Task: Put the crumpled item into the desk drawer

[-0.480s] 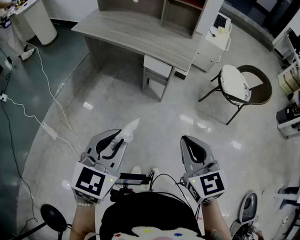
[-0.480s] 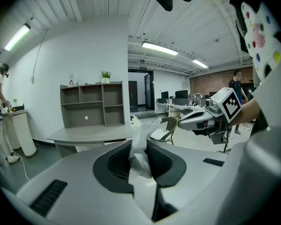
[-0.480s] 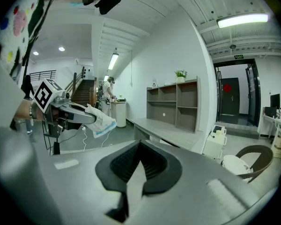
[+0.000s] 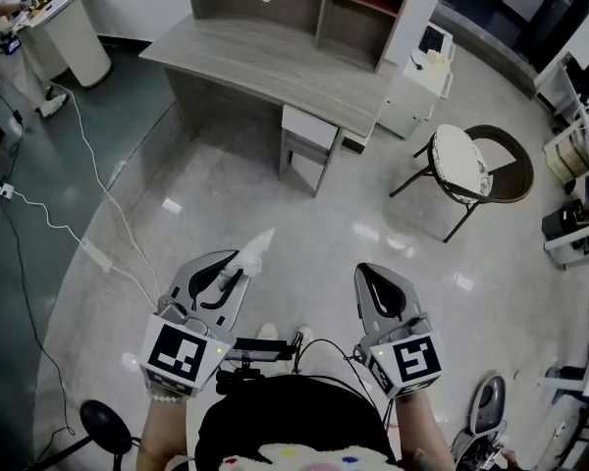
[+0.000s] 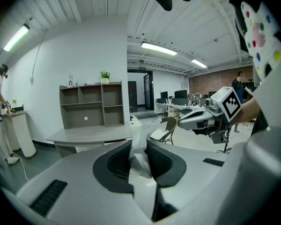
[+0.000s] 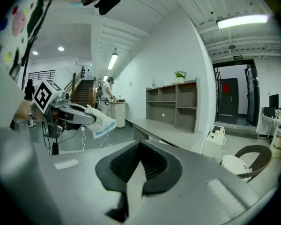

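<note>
Left gripper [image 4: 238,266]: jaws clamped on the crumpled item [image 4: 256,247], which is white and thin, with its tip sticking out past the jaw tips. It is held over the floor [image 4: 304,234], well apart from the desk [image 4: 275,62]. The drawer [image 4: 310,129] sits under the desk's front edge, toward its right end. Right gripper [image 4: 375,281]: jaws together, nothing between them.

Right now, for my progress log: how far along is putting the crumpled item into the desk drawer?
Done: the crumpled white item is picked up, clamped in the left gripper. In hand: carrying it, with bare floor between the person and the desk. Left: reach the drawer, which looks closed, open it, perhaps with the shut, empty right gripper, and drop the item in.
</note>
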`<state>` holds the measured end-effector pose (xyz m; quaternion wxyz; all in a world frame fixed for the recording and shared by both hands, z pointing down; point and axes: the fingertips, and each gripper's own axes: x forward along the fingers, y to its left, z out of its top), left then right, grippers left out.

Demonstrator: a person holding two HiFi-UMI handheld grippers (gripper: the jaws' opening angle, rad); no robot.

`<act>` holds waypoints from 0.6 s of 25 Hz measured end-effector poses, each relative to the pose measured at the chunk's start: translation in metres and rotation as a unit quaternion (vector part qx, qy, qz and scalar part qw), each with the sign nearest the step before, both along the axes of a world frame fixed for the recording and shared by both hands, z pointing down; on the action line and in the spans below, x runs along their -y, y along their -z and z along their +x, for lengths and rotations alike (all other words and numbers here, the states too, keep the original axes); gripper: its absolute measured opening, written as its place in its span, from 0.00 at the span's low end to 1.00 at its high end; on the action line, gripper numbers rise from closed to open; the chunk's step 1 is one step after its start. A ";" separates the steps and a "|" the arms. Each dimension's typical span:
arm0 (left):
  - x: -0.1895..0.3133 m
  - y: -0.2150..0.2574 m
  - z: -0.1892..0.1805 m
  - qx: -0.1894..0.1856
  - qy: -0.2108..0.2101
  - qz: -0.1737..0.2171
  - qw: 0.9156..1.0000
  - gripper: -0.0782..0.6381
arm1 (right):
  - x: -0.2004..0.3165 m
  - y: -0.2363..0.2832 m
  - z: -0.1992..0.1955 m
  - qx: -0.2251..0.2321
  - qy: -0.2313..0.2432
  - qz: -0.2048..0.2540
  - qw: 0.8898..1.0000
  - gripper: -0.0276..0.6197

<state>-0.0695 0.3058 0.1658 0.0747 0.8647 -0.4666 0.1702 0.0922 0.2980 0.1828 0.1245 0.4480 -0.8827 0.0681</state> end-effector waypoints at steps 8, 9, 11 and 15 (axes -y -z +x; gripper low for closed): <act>-0.003 0.000 -0.005 0.000 -0.010 0.001 1.000 0.19 | -0.003 0.003 0.003 0.032 -0.035 -0.003 0.999 0.06; -0.003 0.001 -0.006 0.000 -0.011 0.002 1.000 0.19 | -0.002 0.005 0.003 0.034 -0.040 -0.001 0.999 0.06; -0.003 0.002 -0.009 -0.001 -0.014 0.005 1.000 0.19 | -0.003 0.006 0.001 0.036 -0.047 0.002 0.998 0.06; -0.006 0.003 -0.016 -0.003 -0.023 0.011 1.000 0.19 | -0.008 0.007 -0.005 0.045 -0.059 0.009 0.997 0.06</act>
